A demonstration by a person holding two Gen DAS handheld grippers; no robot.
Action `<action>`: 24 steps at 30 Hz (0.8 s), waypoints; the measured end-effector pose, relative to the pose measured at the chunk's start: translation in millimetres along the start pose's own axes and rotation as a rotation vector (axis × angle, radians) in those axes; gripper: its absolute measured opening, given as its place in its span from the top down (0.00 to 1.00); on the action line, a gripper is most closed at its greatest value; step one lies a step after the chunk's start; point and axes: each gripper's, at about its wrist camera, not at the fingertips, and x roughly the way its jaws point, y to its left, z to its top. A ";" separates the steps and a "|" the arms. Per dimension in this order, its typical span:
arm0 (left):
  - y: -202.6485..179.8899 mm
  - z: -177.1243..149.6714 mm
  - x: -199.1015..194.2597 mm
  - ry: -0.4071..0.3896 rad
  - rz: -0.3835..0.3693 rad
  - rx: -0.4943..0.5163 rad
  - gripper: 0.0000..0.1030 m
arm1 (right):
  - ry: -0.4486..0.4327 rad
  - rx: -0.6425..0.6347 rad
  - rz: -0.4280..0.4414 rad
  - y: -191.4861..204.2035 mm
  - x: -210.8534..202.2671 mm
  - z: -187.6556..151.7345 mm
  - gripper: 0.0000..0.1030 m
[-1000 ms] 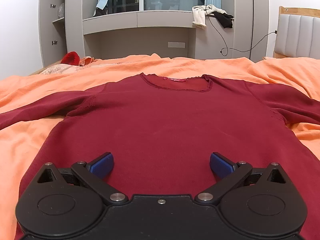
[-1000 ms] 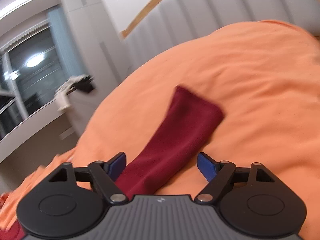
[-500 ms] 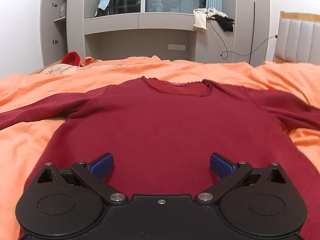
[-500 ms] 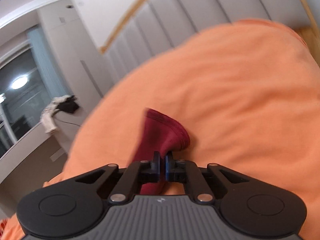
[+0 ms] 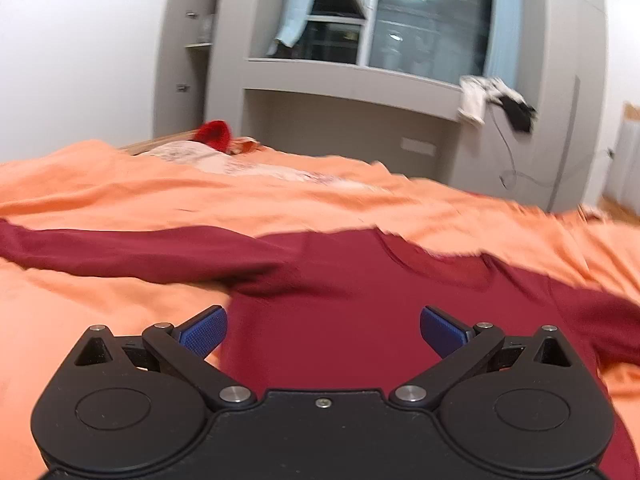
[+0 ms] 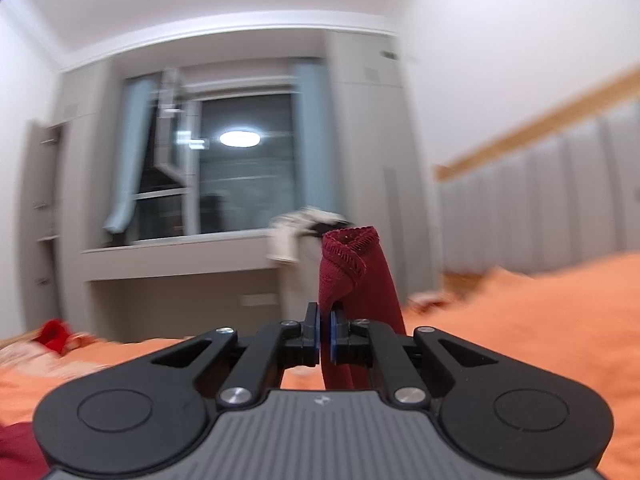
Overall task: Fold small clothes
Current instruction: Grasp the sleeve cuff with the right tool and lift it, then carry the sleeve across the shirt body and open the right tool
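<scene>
Sleeve [image 6: 356, 280], ribbed maroon knit, pinched in right tongs [image 6: 325, 334].

A home bedroom: orange-sheeted bed [image 5: 120, 200], padded headboard [image 6: 540, 208], wardrobe [image 5: 568, 80].

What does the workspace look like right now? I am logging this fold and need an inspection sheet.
Surface: orange bedspread, rumpled.
Job's things: dark red long-sleeved top lying flat, one sleeve stretched out to the picture's left; its other sleeve cuff is lifted off the bed.
Clutter: red item and patterned cloth at the far bed edge; white and black clothes draped on the window ledge.
Grippers: left gripper open above the top, holding nothing; right gripper shut on the sleeve cuff.
Cables: black cable hanging below the ledge.
Surroundings: grey cabinets, dark window, padded headboard.
</scene>
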 end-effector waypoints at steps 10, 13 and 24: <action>53.2 26.8 -9.3 -0.038 0.020 -0.171 0.00 | 0.036 -0.268 0.401 143.4 -9.2 -8.9 0.95; 65.8 31.3 -10.9 -0.045 0.032 -0.205 0.00 | 0.060 -0.361 0.519 182.6 -22.3 -22.7 0.95; 87.1 32.9 -14.1 -0.037 0.051 -0.250 0.00 | 0.189 -0.648 0.756 238.9 -71.1 -94.1 0.95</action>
